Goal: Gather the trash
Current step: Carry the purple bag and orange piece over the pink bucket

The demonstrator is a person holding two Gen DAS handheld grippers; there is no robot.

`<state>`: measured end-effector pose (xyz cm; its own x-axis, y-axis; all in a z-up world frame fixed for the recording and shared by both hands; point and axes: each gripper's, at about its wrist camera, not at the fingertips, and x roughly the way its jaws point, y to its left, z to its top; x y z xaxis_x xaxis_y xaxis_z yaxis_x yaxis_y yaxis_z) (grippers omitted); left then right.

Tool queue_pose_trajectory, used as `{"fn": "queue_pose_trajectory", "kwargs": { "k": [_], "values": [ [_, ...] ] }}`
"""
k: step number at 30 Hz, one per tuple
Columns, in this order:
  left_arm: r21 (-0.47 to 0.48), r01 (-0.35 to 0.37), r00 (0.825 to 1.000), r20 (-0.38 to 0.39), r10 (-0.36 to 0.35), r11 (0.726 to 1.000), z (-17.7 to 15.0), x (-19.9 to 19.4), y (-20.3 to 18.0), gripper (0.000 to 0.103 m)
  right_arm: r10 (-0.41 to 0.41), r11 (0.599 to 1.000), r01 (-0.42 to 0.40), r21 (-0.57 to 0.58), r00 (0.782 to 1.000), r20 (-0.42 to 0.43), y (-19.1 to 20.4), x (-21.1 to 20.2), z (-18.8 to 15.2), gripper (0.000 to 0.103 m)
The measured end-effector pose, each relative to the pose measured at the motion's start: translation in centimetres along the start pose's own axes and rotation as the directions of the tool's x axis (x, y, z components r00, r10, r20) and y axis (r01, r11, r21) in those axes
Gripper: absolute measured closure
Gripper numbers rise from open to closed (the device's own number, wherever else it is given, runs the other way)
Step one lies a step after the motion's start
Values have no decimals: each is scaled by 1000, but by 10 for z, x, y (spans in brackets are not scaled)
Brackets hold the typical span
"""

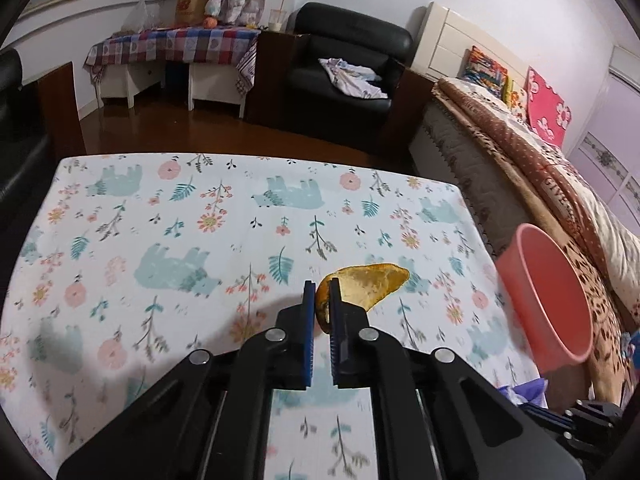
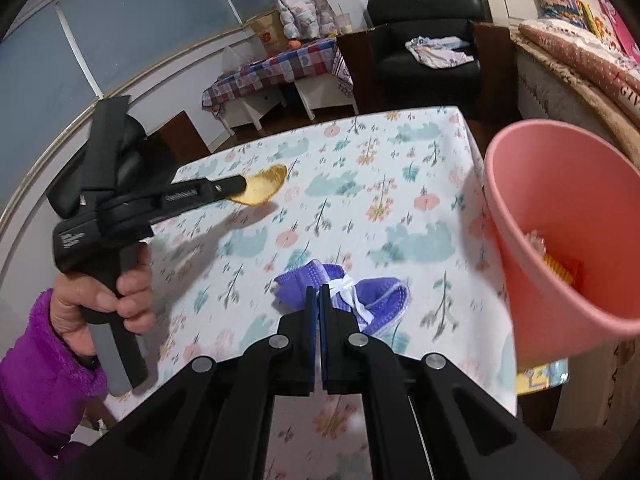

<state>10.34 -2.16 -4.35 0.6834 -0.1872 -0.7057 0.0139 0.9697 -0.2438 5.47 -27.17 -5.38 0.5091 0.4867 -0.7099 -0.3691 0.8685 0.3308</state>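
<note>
The left claw (image 1: 320, 292) is closed on a yellow peel (image 1: 368, 286), pinching only its near end, so most of the peel juts out past the fingers, off the table (image 1: 120, 208). That thin hold is the main risk: the curved piece could pivot or slip free on the way to the pink bin (image 1: 548, 296), and a drop would probably land it back on the cloth or over the table edge beside the bed (image 1: 560, 184).

The right claw (image 2: 318, 294) is nearly closed and grips a purple face mask (image 2: 380, 304) by its bunched middle, where a white strap is knotted. The mask's loose ends hang to either side; whether they touch the cloth cannot be told. A trailing end could catch on the bin rim instead of falling in.

The bin (image 2: 560, 220) stands tilted at the table's right edge with its mouth towards the claws, and some scraps already lie inside. In the right wrist view the left claw sits well apart from the bin, with the right claw and mask between the two. If both go for the mouth at once, they could bump or knock the tilted bin.
</note>
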Motion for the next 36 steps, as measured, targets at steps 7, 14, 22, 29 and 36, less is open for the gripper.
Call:
{"fn": "queue_pose_trajectory", "kwargs": {
  "k": [7,14,22,29,36],
  "values": [
    [21,24,999,25,-25,999,-16,-32,-6,97,20,999,-23,-38,998,-60,23,-4,-28,102],
    [21,44,998,40,-45,999,-30,-55,-7,97,27,997,-32,-69,997,-69,37,-13,-36,80],
    [15,58,997,40,-58,998,-39,-67,-7,97,-90,995,90,-40,996,2,16,-12,-17,42],
    [15,62,997,43,-62,998,-44,-76,-7,97,-166,982,159,-97,984,-59,11,24,-22,41],
    [25,65,997,44,-66,998,-45,-80,-12,97,-128,986,122,-110,990,-51,17,21,-26,65]
  ]
}}
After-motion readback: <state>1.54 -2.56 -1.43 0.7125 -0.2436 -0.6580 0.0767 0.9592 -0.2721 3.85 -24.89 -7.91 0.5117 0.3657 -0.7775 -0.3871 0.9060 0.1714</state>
